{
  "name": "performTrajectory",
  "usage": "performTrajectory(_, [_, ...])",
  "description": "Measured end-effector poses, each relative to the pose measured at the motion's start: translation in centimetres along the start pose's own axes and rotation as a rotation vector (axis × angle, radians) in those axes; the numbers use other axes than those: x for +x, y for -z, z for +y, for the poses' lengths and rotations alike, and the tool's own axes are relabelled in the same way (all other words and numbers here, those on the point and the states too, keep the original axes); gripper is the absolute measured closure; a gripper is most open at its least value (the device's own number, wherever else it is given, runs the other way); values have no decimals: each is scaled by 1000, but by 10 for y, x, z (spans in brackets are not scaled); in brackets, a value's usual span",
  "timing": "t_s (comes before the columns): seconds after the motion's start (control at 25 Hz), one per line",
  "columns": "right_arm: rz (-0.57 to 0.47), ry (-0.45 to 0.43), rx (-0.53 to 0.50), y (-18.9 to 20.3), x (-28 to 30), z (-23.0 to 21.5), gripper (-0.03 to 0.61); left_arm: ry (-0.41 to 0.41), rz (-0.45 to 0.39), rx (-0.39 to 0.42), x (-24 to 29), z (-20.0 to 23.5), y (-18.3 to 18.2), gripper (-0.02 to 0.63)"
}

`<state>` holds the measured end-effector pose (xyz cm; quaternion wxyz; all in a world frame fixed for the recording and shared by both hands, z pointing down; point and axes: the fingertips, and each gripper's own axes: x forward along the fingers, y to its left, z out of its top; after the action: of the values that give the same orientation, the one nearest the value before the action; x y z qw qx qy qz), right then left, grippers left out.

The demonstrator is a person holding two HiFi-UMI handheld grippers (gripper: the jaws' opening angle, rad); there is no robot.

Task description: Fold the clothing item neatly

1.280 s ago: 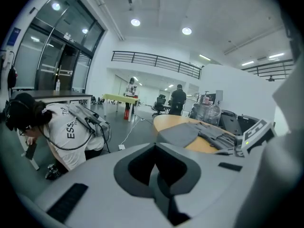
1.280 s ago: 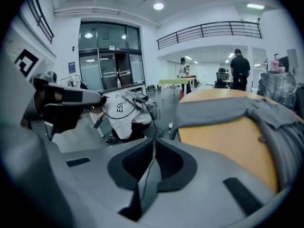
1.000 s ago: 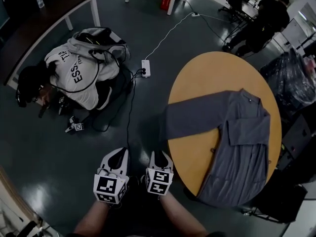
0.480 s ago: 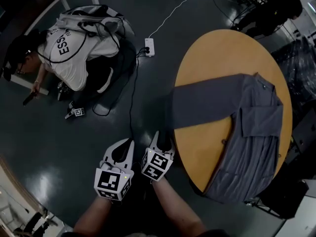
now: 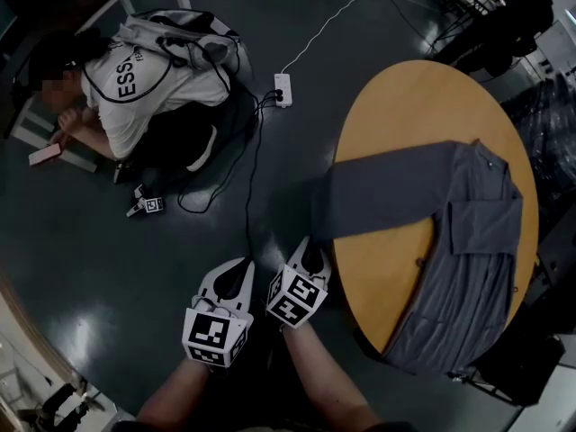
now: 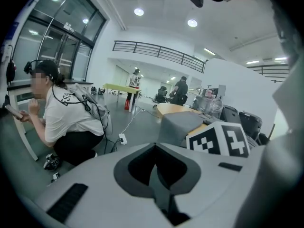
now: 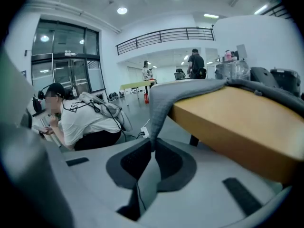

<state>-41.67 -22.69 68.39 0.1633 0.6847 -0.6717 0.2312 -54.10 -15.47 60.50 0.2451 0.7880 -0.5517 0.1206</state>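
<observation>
A grey long-sleeved shirt point(image 5: 468, 241) lies on the round wooden table point(image 5: 405, 106). One of its sleeves point(image 5: 378, 196) stretches left and hangs over the table's edge. My right gripper point(image 5: 312, 248) sits just below that hanging end. In the right gripper view the sleeve point(image 7: 164, 103) drops straight into the tips of the right gripper point(image 7: 152, 141). Its jaws are closing and pinch the cuff. My left gripper point(image 5: 241, 268) hovers over the floor beside it, shut and empty. The left gripper view shows the left gripper point(image 6: 155, 146) with jaws together and the sleeve point(image 6: 178, 127) ahead.
A person point(image 5: 144, 88) crouches on the floor at the upper left among cables. A white power strip point(image 5: 284, 88) with its cord lies near the table. Dark wrapped bundles point(image 5: 553, 124) stand right of the table. A small marker cube point(image 5: 148, 207) lies on the floor.
Both grippers have moved up toward the table's left edge. The right gripper has reached the hanging sleeve end. The crouching person has shifted.
</observation>
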Motion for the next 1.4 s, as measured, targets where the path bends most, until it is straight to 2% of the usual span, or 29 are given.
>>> performTrajectory(0.16, [-19, -76, -58, -18, -14, 20, 563, -12, -15, -2, -5, 11, -12, 606])
performTrajectory(0.36, [-47, -140, -127, -54, -55, 34, 563, 23, -33, 7, -22, 9, -27, 606])
performTrajectory(0.6, [-122, -171, -119, -118, -82, 9, 563, 31, -65, -14, -32, -8, -49, 606])
performTrajectory(0.72, [-173, -172, -123, -149, -89, -7, 563, 51, -80, 14, -31, -24, -64, 606])
performTrajectory(0.88, [-274, -181, -164, -194, -98, -40, 562, 85, -110, 62, -19, -59, -86, 606])
performTrajectory(1.08, [-379, -212, -201, -240, -115, -94, 563, 78, -137, 98, -8, -117, -98, 606])
performTrajectory(1.24, [-427, -208, -209, -268, -123, -163, 563, 76, -145, 98, 8, -181, -99, 606])
performTrajectory(1.4, [-411, -167, -188, -277, -123, -244, 563, 93, -150, 125, 26, -242, -103, 606])
